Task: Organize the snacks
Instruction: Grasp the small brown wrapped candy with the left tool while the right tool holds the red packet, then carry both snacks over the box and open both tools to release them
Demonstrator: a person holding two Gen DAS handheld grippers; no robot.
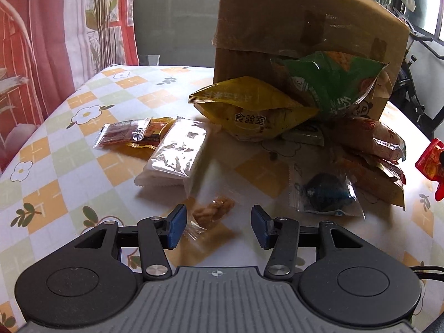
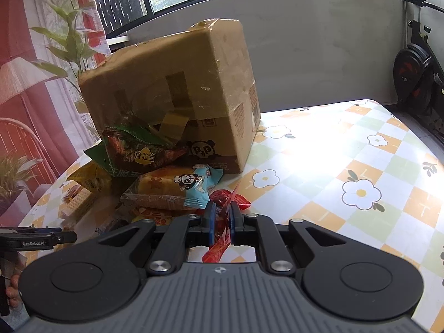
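The small twisted brown snack in a clear wrapper [image 1: 212,213] lies on the desk [image 1: 55,166], which has a checked cloth with flowers. It is between the 2 blue pads of the left tongs [image 1: 218,226]. The pads stand apart on each side of it and do not press it, so these tongs are released.

The right tongs [image 2: 221,219] are clenched on a thin red snack packet [image 2: 219,238], which hangs between the pads above the desk.

Behind the twisted snack lie a flat white packet in shiny film [image 1: 177,152] and a round dark sweet in a clear wrapper [image 1: 327,191]. Further back, a yellow snack bag [image 1: 249,111] and a green snack bag [image 1: 330,83] lean against a big brown cardboard box [image 1: 305,22] near the far edge of the desk.
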